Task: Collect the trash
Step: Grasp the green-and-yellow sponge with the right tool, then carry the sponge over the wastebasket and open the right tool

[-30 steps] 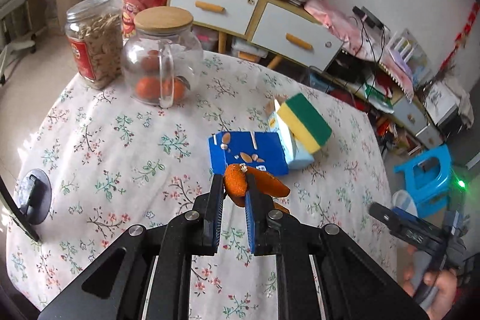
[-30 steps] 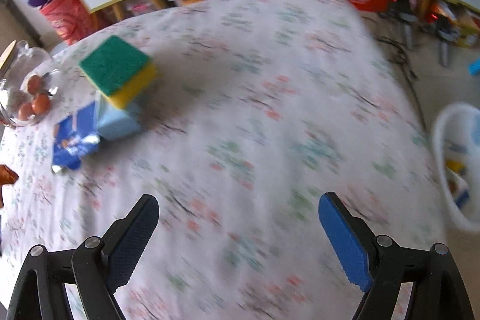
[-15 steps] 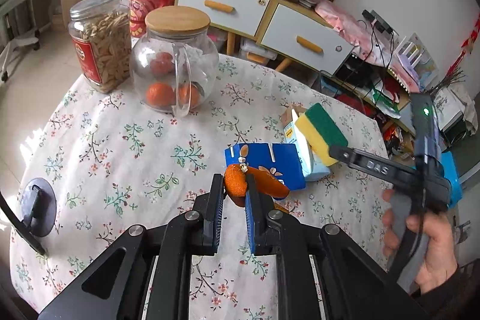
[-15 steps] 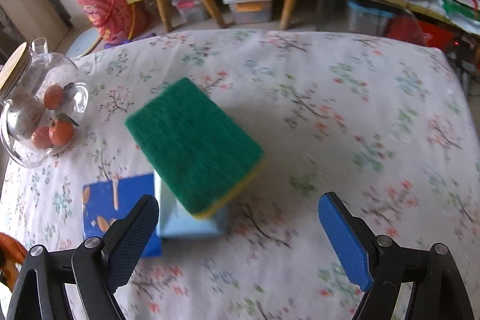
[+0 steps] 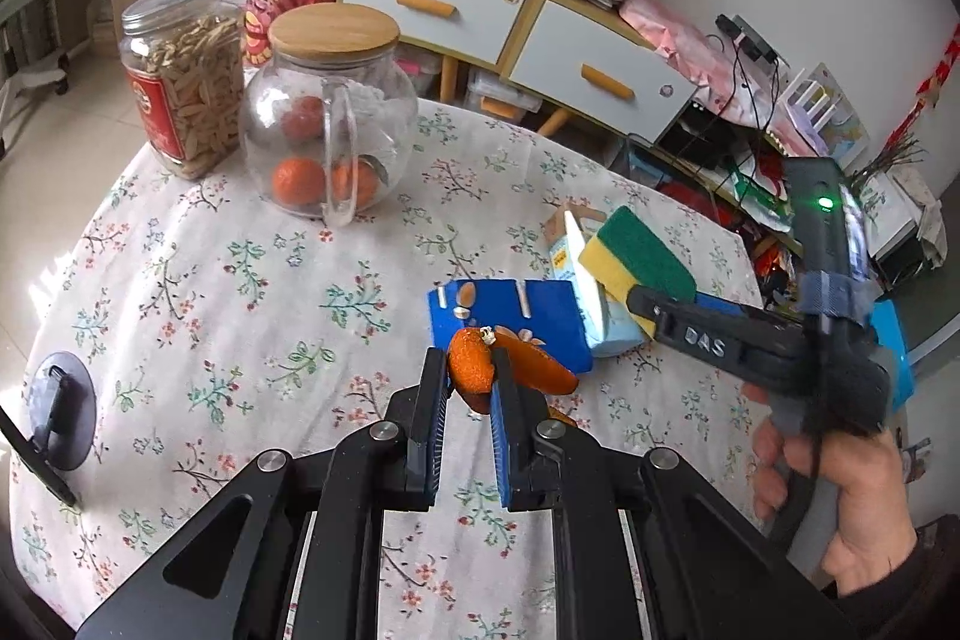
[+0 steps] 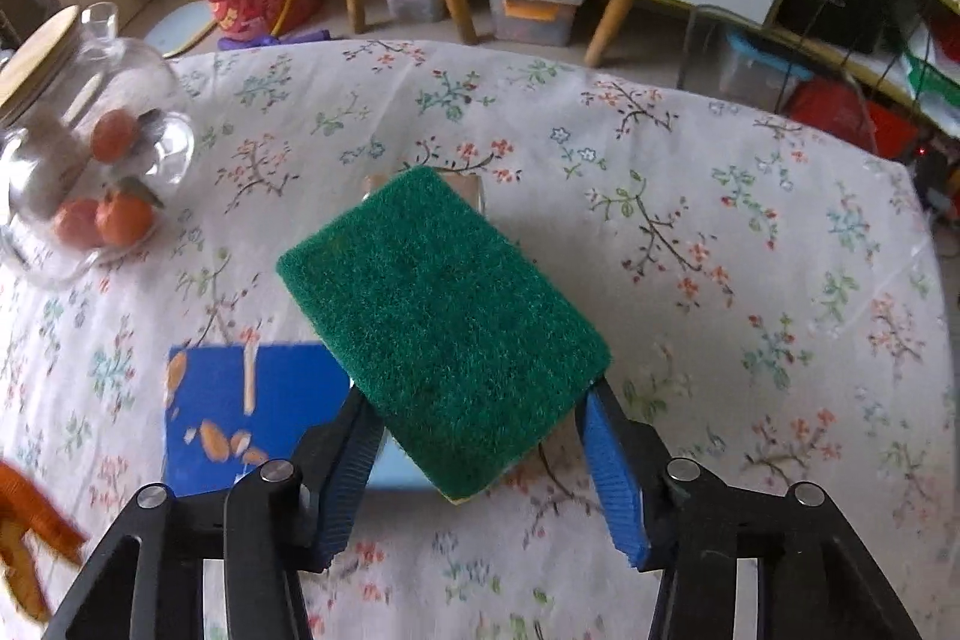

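Right fingers (image 6: pixel 591 454) newly astride sponge (image 6: pixel 441 334), closing; peel (image 5: pixel 474 370) between left fingers (image 5: pixel 503 436).

Left tool (image 5: pixel 469 400): black frame w/ silver screws, blue ribbed pads. Right tool (image 6: pixel 480 451): same, "DAS" marking, green light; dark sleeve on the hand (image 5: pixel 840 484).

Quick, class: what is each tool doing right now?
Left tool: shut on orange peel.
Right tool: closing around the sponge, grip unconfirmed.

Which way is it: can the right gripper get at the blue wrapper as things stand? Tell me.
Probably not yet. The right gripper is closing around the sponge, which sits on a carton beside the blue wrapper; the wrapper itself lies uncovered.
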A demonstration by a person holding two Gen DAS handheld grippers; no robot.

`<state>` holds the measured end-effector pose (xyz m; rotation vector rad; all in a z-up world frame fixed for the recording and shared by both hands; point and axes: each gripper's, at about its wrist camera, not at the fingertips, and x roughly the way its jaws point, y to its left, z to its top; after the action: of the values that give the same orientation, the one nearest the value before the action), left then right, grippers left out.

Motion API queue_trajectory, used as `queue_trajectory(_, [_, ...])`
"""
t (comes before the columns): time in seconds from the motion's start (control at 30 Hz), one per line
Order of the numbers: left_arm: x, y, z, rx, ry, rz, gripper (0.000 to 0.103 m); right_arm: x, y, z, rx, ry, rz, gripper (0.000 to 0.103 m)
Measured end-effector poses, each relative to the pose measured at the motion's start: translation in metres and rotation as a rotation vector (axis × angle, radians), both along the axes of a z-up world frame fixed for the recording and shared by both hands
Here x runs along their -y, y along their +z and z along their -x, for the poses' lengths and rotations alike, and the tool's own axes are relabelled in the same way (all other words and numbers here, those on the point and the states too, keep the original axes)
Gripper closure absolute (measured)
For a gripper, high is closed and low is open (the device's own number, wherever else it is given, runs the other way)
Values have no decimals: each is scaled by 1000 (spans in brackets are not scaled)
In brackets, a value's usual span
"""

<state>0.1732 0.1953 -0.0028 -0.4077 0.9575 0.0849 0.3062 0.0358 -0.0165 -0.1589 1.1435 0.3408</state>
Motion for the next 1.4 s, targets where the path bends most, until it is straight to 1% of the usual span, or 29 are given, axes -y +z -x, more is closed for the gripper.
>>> queue_trajectory(0.17, [16,6,6,17,-32,-12,89,20,20,24,17,-6,6,47])
queue_trajectory(0.4, [42,14,17,36,-81,-18,89,63,42,67,34,-39,15,47])
queue_trajectory(0.7, [78,19,31,50,-151,-32,89,143,55,118,33,-153,9,47])
queue_trajectory(0.87, [97,16,34,40,-188,-34,89,196,55,138,30,-248,-14,46])
queue_trajectory(1.07, [122,9,31,18,-230,-37,89,264,42,151,26,-394,-18,46])
queue_trajectory(1.2, [139,4,27,11,-253,-37,89,307,29,154,-12,-498,-48,46])
queue_trajectory(1.3, [151,3,25,18,-264,-23,89,340,28,153,-12,-573,-76,46])
queue_trajectory(1.4, [164,2,23,26,-281,-13,89,362,26,151,-16,-630,-93,45])
